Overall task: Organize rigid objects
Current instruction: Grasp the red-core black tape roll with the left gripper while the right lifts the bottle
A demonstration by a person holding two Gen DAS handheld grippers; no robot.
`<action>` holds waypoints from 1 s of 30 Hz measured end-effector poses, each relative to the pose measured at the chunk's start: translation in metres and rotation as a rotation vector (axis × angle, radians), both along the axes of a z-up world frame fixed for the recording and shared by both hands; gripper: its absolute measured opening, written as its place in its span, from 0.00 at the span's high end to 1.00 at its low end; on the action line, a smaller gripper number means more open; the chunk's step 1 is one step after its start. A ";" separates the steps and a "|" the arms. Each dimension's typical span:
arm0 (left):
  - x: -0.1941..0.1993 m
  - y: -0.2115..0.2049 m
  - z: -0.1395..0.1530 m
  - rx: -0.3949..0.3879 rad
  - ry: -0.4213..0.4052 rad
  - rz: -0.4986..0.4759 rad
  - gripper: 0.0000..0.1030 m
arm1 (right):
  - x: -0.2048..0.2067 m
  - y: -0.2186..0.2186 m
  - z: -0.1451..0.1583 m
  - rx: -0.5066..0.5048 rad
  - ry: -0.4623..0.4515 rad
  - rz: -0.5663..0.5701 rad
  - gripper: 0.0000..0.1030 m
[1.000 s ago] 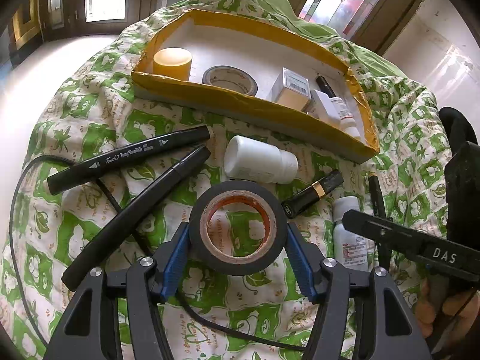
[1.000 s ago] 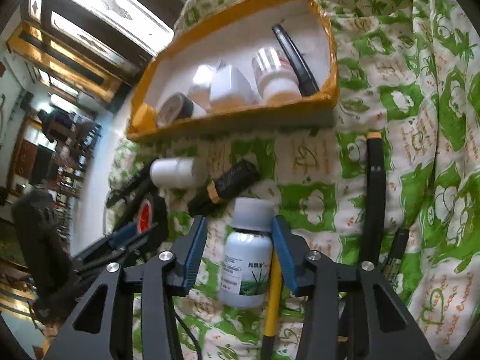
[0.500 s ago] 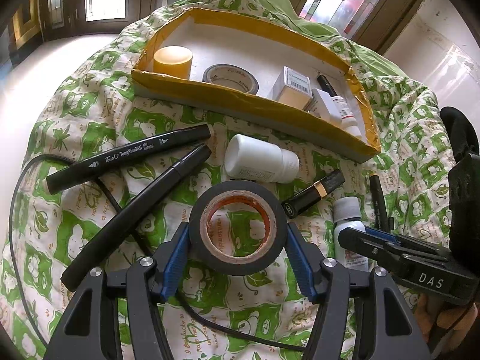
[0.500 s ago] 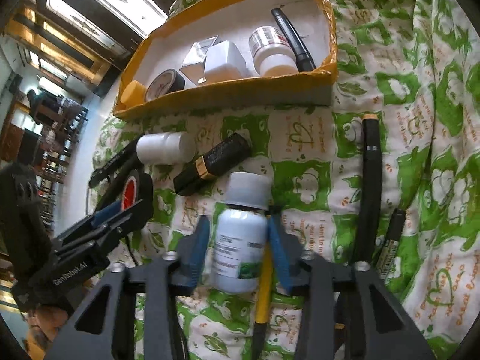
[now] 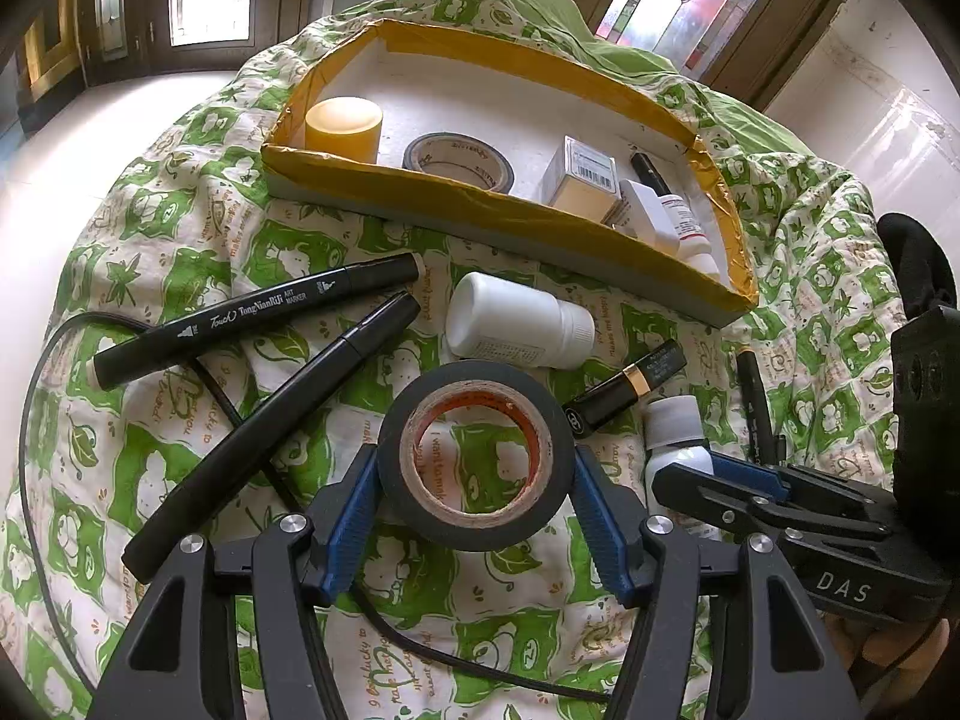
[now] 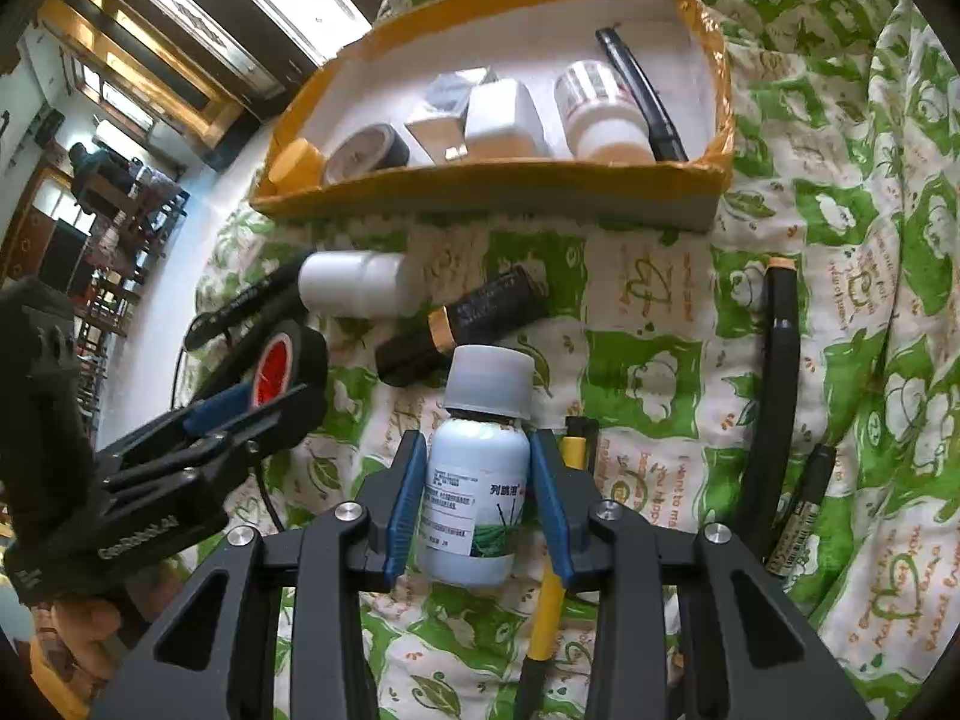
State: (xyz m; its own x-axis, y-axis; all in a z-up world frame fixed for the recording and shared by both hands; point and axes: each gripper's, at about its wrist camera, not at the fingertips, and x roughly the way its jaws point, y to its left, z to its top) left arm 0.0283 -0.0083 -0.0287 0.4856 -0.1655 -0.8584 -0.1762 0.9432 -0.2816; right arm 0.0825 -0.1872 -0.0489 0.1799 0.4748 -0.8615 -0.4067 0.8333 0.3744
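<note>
My left gripper point(image 5: 475, 495) is shut on a black tape roll point(image 5: 477, 456) with an orange core, just above the green-patterned quilt. My right gripper point(image 6: 479, 498) is shut on a small white labelled bottle point(image 6: 477, 489) with a grey cap; it also shows in the left wrist view point(image 5: 675, 441). A yellow-rimmed white box point(image 5: 606, 81) lies farther ahead and holds a yellow cylinder point(image 5: 343, 127), a grey tape roll point(image 5: 459, 159), small cartons point(image 5: 585, 180) and a pen. The box shows in the right wrist view point(image 6: 492, 183) too.
On the quilt lie a black art marker point(image 5: 252, 318), a long black pen point(image 5: 264, 450), a white pill bottle point(image 5: 519, 330), a black lipstick point(image 5: 624, 390), a black cable point(image 5: 36, 420), more pens at the right point(image 6: 777, 420) and a yellow-handled tool point(image 6: 549, 600).
My right gripper has closed its fingers onto the small white bottle and shifted slightly. The left gripper and its tape roll have stayed in place.
</note>
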 end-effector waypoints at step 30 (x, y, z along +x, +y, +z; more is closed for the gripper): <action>-0.006 0.008 0.011 -0.022 -0.051 0.041 0.36 | -0.002 -0.014 0.021 0.068 -0.075 -0.028 0.66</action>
